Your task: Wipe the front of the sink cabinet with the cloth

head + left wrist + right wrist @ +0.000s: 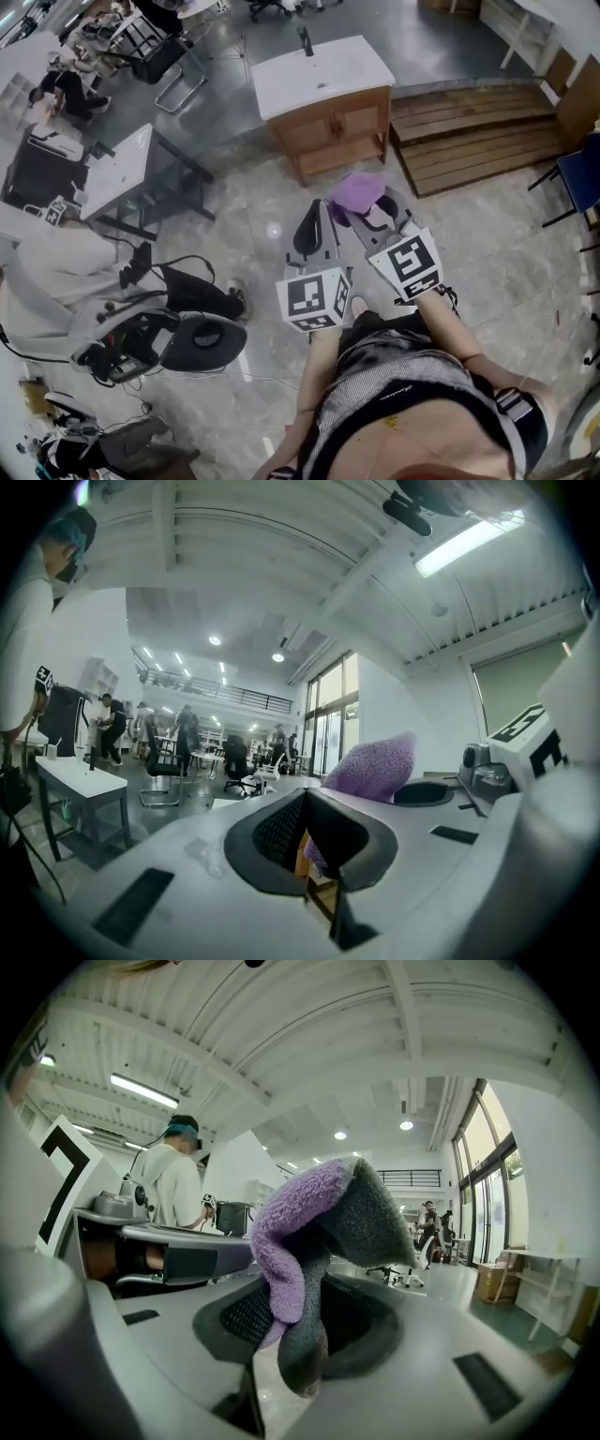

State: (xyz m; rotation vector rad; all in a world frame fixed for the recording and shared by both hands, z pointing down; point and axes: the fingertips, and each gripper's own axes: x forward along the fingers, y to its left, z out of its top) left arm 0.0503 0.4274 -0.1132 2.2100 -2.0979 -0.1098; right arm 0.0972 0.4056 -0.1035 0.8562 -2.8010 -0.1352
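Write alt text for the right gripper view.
A purple and grey cloth stands folded in the shut jaws of the right gripper, filling the middle. Behind it, a person in white at left and tall windows at right.

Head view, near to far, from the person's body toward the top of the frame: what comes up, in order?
Person's torso → two marker cubes → purple cloth → wooden sink cabinet → faucet.
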